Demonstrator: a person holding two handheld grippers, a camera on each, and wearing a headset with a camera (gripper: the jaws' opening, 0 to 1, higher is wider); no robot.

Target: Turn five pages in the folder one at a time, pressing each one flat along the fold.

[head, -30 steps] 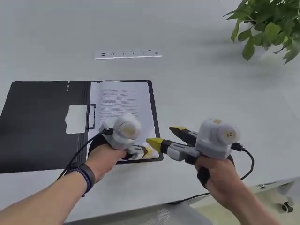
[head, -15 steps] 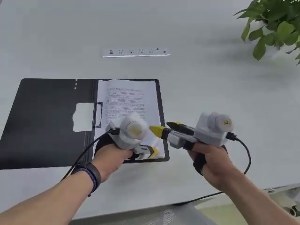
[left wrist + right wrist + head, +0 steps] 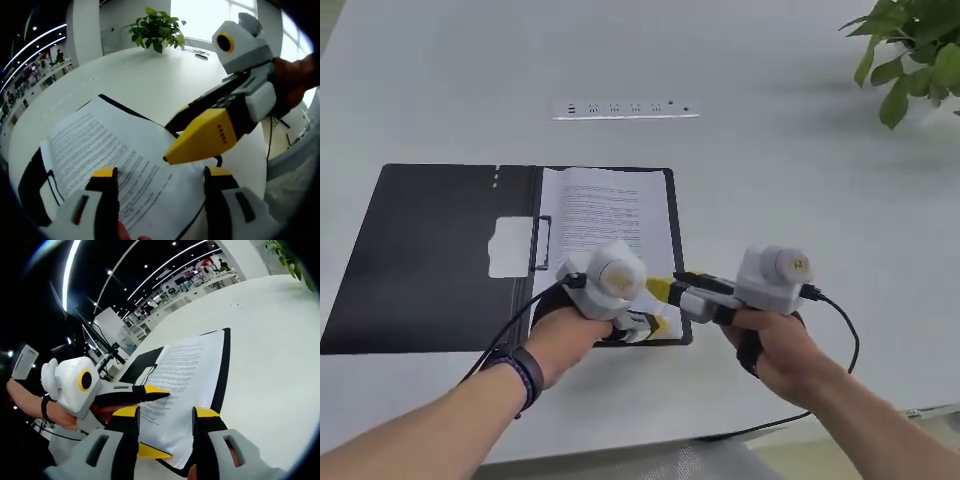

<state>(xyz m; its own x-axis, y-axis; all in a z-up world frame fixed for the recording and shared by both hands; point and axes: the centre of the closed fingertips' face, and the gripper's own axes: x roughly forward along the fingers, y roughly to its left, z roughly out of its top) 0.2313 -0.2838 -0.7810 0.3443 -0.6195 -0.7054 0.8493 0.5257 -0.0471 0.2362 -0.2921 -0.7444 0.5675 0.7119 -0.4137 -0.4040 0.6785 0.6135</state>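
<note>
A black folder [image 3: 430, 260] lies open on the white table, with a printed page [image 3: 605, 220] on its right half. My left gripper [image 3: 650, 325] sits over the page's lower right corner, jaws open with the paper [image 3: 115, 150] lying between them and not pinched. My right gripper [image 3: 670, 285] comes in from the right, just above the same corner, and is open with nothing in it. In the right gripper view its jaws [image 3: 166, 412] straddle the page's [image 3: 185, 375] edge, and the left gripper [image 3: 150, 390] lies across the paper. The right gripper [image 3: 200, 140] also reaches into the left gripper view.
A white power strip [image 3: 625, 108] is set in the table beyond the folder. A green plant [image 3: 915, 50] stands at the far right. Cables trail from both grippers toward the table's near edge [image 3: 720, 430].
My right gripper has moved left, toward the page's lower right corner and close to the left gripper. The left gripper has stayed at that corner. The head camera has shifted.
</note>
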